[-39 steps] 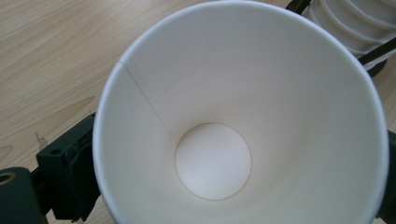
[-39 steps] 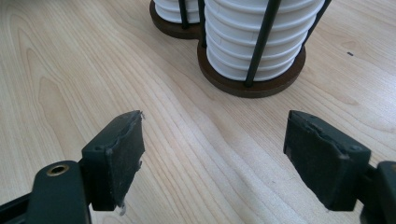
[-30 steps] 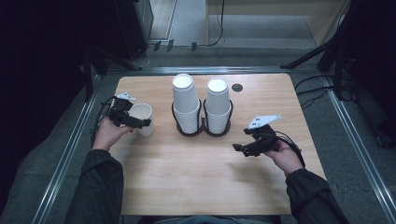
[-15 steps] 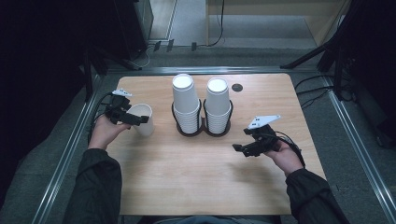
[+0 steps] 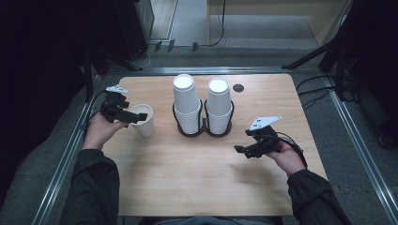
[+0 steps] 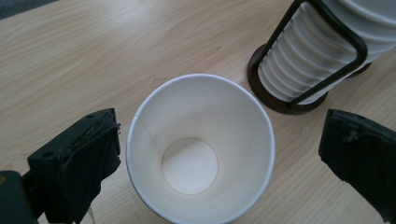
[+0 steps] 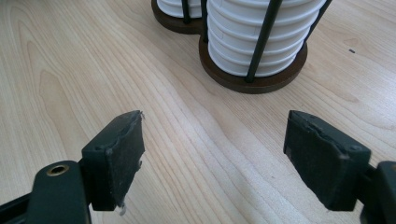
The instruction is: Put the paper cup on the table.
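A single white paper cup (image 5: 143,123) stands upright and empty on the wooden table (image 5: 197,178) at the left. My left gripper (image 5: 137,115) hovers at its rim with the jaws wide apart. In the left gripper view the cup (image 6: 201,149) lies between the pads, and the right pad (image 6: 359,158) is well clear of it. Two tall stacks of white cups (image 5: 187,101) (image 5: 219,104) stand in a black wire holder (image 5: 202,132) at the table's middle. My right gripper (image 5: 242,150) is open over bare wood at the right, with nothing between its fingers (image 7: 116,154).
The holder's dark round base (image 7: 261,83) and a cup stack (image 7: 261,32) lie just ahead of the right jaws. A small dark grommet (image 5: 238,87) sits near the far edge. Metal rails (image 5: 70,154) run along both table sides.
My left gripper has lifted a little and drawn back toward the far left; the cup stays standing on the table. The right gripper has not moved.
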A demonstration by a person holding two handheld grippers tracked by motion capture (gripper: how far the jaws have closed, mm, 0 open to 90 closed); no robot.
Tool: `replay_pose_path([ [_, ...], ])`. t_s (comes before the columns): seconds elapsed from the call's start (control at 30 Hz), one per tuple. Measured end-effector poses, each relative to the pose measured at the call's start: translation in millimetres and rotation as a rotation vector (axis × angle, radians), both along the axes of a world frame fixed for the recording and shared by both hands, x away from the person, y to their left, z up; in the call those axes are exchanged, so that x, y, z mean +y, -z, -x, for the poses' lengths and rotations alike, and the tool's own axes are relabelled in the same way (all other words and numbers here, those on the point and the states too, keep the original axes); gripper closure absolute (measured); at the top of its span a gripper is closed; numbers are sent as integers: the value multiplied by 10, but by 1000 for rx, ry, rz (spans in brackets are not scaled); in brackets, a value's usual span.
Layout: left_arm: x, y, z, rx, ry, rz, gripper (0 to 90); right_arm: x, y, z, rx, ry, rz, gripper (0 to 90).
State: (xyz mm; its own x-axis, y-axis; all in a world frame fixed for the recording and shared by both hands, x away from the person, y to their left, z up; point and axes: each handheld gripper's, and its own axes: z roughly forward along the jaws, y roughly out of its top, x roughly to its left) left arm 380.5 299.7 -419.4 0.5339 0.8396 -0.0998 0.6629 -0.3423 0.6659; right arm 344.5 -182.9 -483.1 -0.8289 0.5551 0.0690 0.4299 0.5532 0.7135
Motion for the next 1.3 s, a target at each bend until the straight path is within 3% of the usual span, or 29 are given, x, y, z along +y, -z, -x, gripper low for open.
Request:
replay_pose_path([
  [0.27, -72, -112, 83, -21, 2, 12, 0, 23, -7, -19, -4, -10, -1, 205],
  [0.37, -104, -139, 116, -21, 21, 34, 0, 39, -5, -24, -3, -15, 1, 205],
  [0.6, -252, -191, 169, -33, 60, 35, 0, 33, -8, -23, -5, -18, 3, 205],
  [0.73, -352, -195, 185, -16, 71, 26, 0, 26, -11, -22, -2, -16, 1, 205],
  [0.8, -413, -194, 207, -21, 103, 50, 0, 27, -16, -24, -7, -19, 1, 205],
  [1.03, -600, -154, 274, -22, 153, 66, 0, 62, -24, -40, 0, -23, -5, 205],
  [1.13, -665, -133, 303, -18, 174, 105, 0, 79, -22, -50, -2, -29, -3, 205],
  [1.3, -797, -112, 368, -24, 198, 104, 0, 103, -25, -62, 0, -37, -5, 205],
])
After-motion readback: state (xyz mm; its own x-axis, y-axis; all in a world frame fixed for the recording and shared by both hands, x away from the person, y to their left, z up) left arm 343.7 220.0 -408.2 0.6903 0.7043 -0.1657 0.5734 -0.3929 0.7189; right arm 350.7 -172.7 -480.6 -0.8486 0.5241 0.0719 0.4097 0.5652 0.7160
